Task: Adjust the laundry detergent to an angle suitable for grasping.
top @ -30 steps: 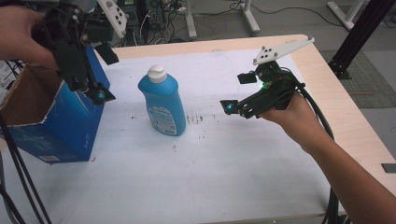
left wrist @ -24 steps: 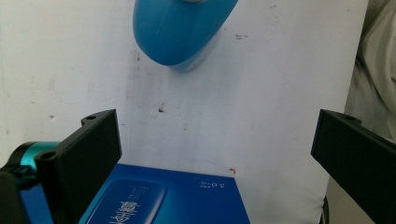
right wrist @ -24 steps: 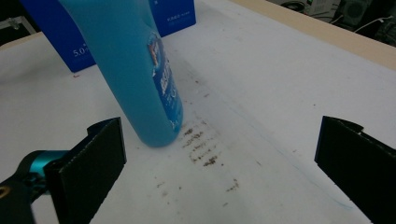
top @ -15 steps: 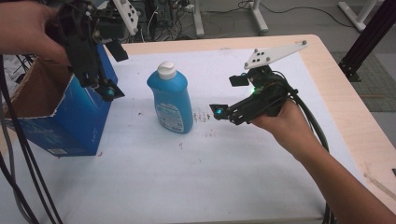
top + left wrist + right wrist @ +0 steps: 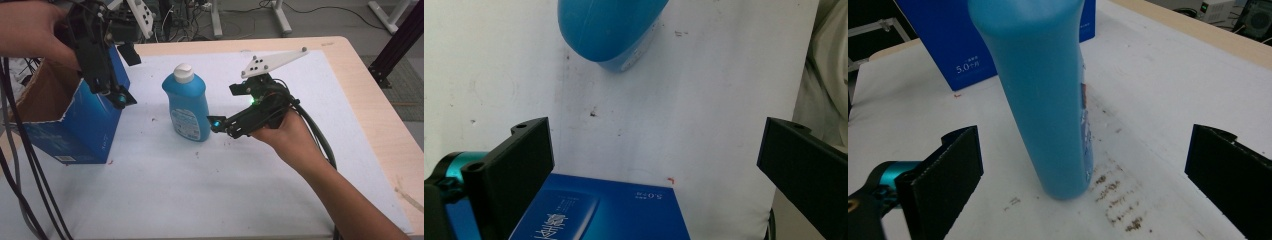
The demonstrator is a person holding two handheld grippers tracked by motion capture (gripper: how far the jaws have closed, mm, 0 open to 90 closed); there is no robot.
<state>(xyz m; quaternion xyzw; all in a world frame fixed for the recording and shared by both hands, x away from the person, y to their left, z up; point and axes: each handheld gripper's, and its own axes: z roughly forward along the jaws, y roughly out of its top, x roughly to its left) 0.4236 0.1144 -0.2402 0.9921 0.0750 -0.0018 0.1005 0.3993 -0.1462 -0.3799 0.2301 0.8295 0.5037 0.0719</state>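
Observation:
A blue detergent bottle [image 5: 187, 107] with a white cap stands upright on the white mat. Held from the right, my right gripper [image 5: 218, 124] is open, its tips just beside the bottle's lower right side. In the right gripper view the bottle [image 5: 1048, 100] stands ahead of the right gripper [image 5: 1083, 160], centred between the wide jaws and touching neither. My left gripper [image 5: 120, 97] hangs open over the right wall of the open blue box [image 5: 75, 125]. The left gripper view looks down past the left gripper [image 5: 654, 155] onto the box [image 5: 609, 212], with the bottle [image 5: 609, 30] farther off.
The white mat [image 5: 225, 190] covers a wooden table [image 5: 380, 115] whose bare edge runs along the right. Black cables [image 5: 20, 165] hang at the left beside the box. Stands and equipment legs sit on the floor beyond the table's far edge.
My right gripper has moved left and closed the distance to the bottle. The left gripper stays above the box's right wall.

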